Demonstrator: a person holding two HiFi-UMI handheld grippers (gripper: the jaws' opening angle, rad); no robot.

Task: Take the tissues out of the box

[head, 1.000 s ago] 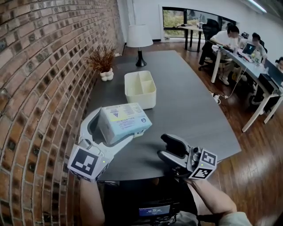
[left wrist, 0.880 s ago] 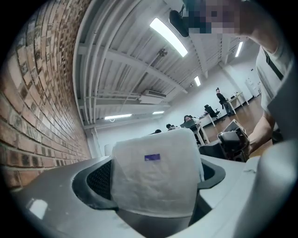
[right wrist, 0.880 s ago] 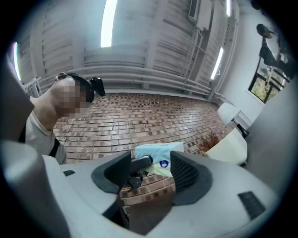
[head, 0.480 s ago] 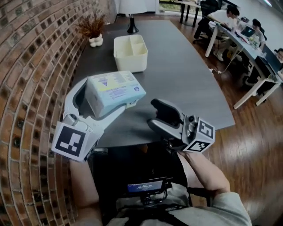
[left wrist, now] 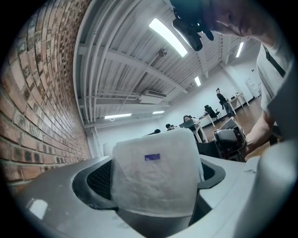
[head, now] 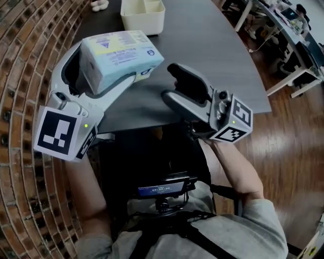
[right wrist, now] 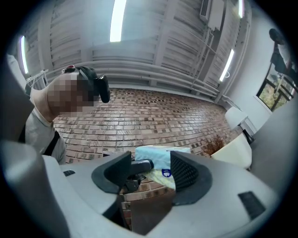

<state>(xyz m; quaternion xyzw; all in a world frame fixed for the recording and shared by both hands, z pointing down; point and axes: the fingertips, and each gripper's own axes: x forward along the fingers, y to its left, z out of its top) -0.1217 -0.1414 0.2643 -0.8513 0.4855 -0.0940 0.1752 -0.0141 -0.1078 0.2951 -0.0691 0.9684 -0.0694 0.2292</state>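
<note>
A pale blue soft pack of tissues [head: 119, 53] is clamped between the white jaws of my left gripper [head: 126, 54], held in the air over the near edge of the dark table [head: 202, 40]. In the left gripper view the white end of the pack [left wrist: 156, 179] fills the gap between the jaws of the left gripper [left wrist: 156, 183]. My right gripper [head: 168, 81] hovers just right of the pack, jaws apart and empty. In the right gripper view the pack [right wrist: 160, 157] lies a little beyond the parted jaws of the right gripper [right wrist: 151, 174].
A cream divided bin [head: 143, 12] stands farther back on the table. A brick wall [head: 20, 60] runs along the left. Wooden floor and office desks [head: 293, 30] lie to the right. A small screen [head: 164, 189] sits at the person's waist below the grippers.
Both grippers have come up closer to the head camera, which now looks further down. The right gripper has closed in on the pack, which stays in the left gripper.
</note>
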